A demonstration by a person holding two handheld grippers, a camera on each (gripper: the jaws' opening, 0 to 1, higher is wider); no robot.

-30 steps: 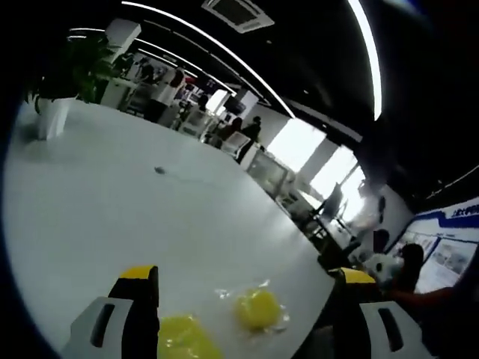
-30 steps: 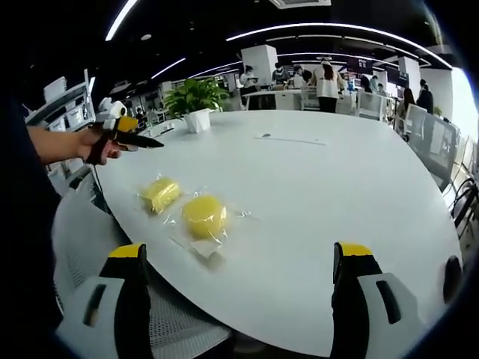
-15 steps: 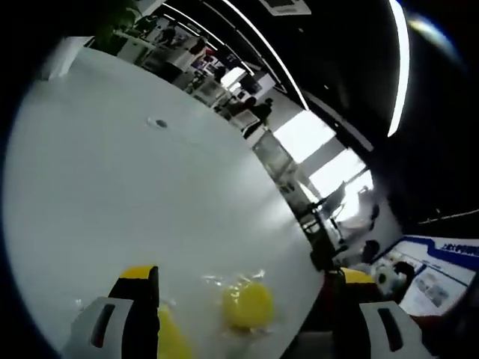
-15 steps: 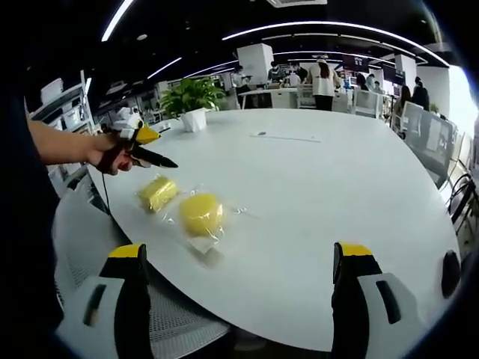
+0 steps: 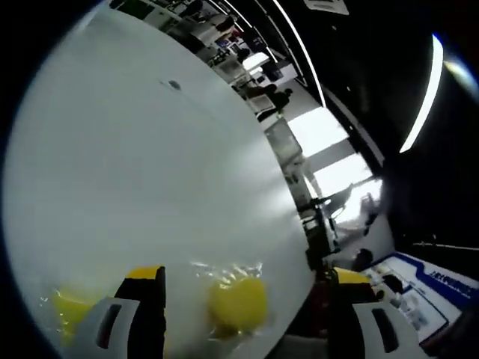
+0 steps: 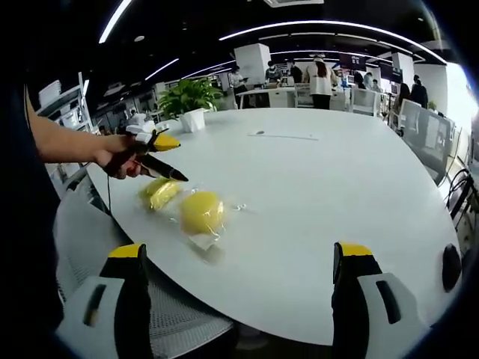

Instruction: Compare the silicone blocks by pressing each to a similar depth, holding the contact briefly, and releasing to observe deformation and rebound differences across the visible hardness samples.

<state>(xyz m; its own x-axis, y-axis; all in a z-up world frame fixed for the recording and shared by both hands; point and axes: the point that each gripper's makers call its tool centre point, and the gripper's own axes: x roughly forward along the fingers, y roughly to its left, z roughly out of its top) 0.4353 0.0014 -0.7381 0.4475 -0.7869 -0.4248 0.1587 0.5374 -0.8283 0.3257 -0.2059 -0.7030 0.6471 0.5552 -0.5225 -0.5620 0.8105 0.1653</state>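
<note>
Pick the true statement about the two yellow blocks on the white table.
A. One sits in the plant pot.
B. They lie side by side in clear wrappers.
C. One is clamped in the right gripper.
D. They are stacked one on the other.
B: the two yellow blocks lie side by side on the white table, with crinkled clear wrappers around them.

Round white table (image 6: 322, 194), surface glossy. Two yellow silicone blocks (image 6: 202, 212) (image 6: 162, 192) in clear wrapping lie side by side near its near-left edge. A potted plant (image 6: 191, 101) stands at the far-left edge.
</note>
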